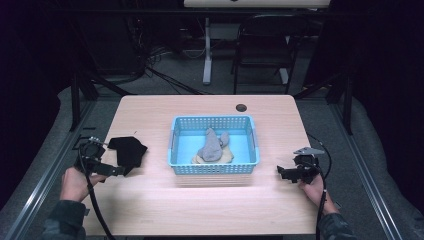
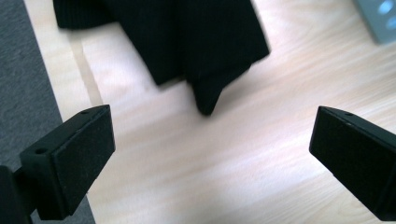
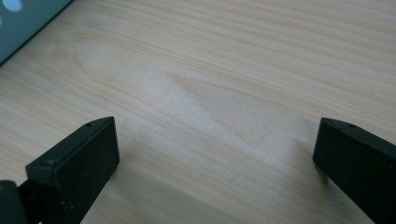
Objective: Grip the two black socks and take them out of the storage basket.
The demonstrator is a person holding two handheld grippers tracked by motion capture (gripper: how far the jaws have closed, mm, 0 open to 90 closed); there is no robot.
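So the thing to grab here is the black knitted cloth, lying crumpled on the pale wooden surface left of the blue perforated plastic basket. The left gripper sits just beside its near edge with fingers spread wide, nothing between them. In the left gripper view a folded corner of the cloth points right at the gap.

My guess: it's light, floppy and not fragile, but it'll sag and unfold once lifted. I'd pinch a thick folded bit near that corner, not a single layer.

The right gripper rests on the far side of the basket, fingers also wide apart over bare wood. A grey cloth is already inside the basket.
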